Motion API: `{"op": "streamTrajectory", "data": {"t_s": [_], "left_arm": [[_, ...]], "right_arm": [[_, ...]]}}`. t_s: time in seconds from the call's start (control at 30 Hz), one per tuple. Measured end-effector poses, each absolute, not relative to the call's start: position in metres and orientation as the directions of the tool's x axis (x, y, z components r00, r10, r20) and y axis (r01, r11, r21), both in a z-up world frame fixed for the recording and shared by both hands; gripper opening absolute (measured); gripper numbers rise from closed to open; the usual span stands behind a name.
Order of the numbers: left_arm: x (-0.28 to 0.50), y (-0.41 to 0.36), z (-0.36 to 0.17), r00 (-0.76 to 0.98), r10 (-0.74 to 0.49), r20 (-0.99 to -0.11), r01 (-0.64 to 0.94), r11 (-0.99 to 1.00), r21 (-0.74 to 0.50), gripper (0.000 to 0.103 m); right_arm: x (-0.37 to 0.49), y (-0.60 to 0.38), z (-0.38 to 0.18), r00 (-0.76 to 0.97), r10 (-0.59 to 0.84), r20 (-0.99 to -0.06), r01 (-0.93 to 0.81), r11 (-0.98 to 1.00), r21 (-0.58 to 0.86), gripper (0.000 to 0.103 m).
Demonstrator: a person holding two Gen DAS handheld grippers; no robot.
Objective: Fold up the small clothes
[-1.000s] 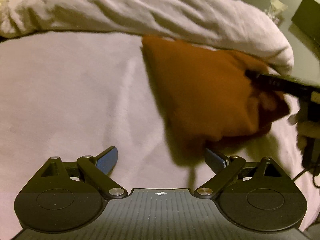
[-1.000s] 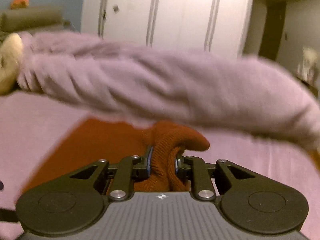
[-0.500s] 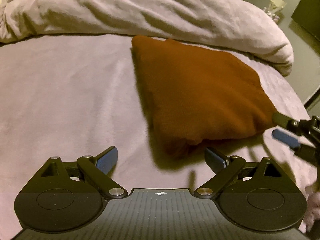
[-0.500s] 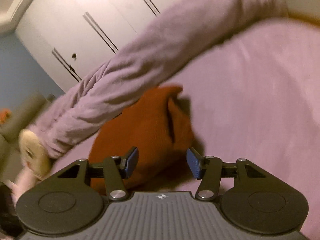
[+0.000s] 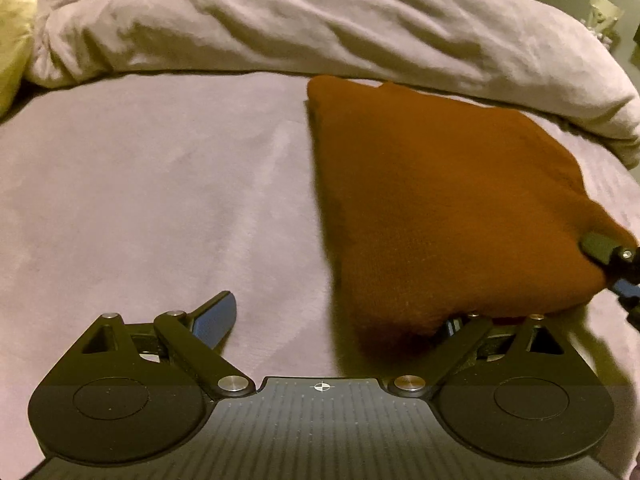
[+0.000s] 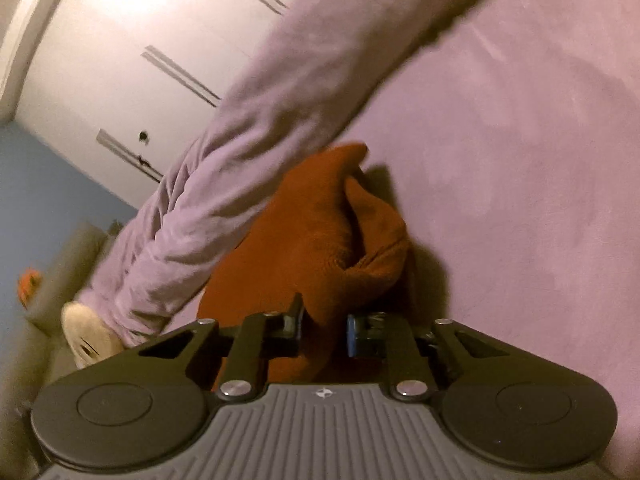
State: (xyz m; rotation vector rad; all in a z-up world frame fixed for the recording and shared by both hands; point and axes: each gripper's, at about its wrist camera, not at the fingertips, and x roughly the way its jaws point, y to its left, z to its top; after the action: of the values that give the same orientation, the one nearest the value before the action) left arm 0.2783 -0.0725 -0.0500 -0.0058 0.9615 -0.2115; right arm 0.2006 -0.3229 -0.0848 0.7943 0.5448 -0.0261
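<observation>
- A rumpled pale duvet (image 5: pixel 320 28) is heaped along the far edge of the bed (image 5: pixel 140 200), and the folded rust-brown garment (image 5: pixel 440 208) lies on the bed sheet just in front of it, its far edge close under the heap.
- A cream-coloured soft thing (image 5: pixel 14 32) sits at the duvet's left end; I cannot tell what it is.
- Beyond the duvet stands a white wardrobe (image 6: pixel 120 40).
- The left hand-held gripper (image 5: pixel 336 320) is spread wide at the garment's near edge: its left finger is on bare sheet, its right finger is hidden under the cloth's near corner.
- The right hand-held gripper (image 6: pixel 323 328) is at the garment's right corner with its fingers around a bunched fold; whether they squeeze it I cannot tell.
</observation>
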Motion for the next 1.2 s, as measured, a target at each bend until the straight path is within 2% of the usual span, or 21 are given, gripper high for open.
{"op": "streamTrajectory", "data": {"t_s": [0.2,0.27,0.3,0.33,0.4,0.47,0.63,0.77,1.03,1.2], "left_arm": [[0.272,-0.067,-0.047,0.54,-0.177,-0.823,0.212,0.975,-0.071,0.099],[0.269,-0.056,-0.045,0.53,-0.19,-0.826,0.22,0.972,-0.083,0.1],[0.267,-0.05,-0.043,0.527,-0.187,-0.829,0.215,0.973,-0.083,0.101],[0.264,-0.044,-0.04,0.525,-0.184,-0.831,0.209,0.974,-0.083,0.101],[0.258,-0.037,-0.033,0.542,-0.148,-0.827,0.189,0.981,-0.052,0.1],[0.253,-0.03,-0.025,0.567,-0.101,-0.818,0.156,0.988,-0.014,0.1],[0.255,-0.029,-0.01,0.586,-0.126,-0.8,0.147,0.988,-0.047,0.1],[0.262,-0.045,-0.004,0.61,-0.138,-0.78,0.178,0.983,-0.035,0.1],[0.292,-0.08,0.003,0.651,-0.15,-0.744,0.214,0.977,-0.009,0.1],[0.313,-0.102,-0.007,0.658,-0.174,-0.732,0.238,0.971,-0.017,0.1]], "right_arm": [[0.199,-0.324,-0.099,0.842,0.159,-0.515,0.208,0.785,0.583,0.019],[0.195,-0.323,-0.09,0.834,0.141,-0.533,0.192,0.831,0.522,0.022],[0.192,-0.322,-0.084,0.828,0.13,-0.546,0.184,0.856,0.483,0.031],[0.19,-0.323,-0.08,0.819,0.104,-0.565,0.192,0.878,0.439,0.044],[0.182,-0.323,-0.073,0.814,0.04,-0.58,0.211,0.91,0.358,0.05],[0.175,-0.323,-0.064,0.83,0.025,-0.558,0.196,0.922,0.333,0.05],[0.18,-0.308,-0.044,0.862,-0.049,-0.504,0.185,0.957,0.224,0.051],[0.202,-0.294,-0.036,0.872,-0.032,-0.488,0.137,0.974,0.182,0.051],[0.261,-0.264,-0.033,0.862,-0.069,-0.502,0.059,0.998,-0.036,0.052],[0.285,-0.262,-0.057,0.829,-0.138,-0.543,0.053,0.984,-0.169,0.053]]}}
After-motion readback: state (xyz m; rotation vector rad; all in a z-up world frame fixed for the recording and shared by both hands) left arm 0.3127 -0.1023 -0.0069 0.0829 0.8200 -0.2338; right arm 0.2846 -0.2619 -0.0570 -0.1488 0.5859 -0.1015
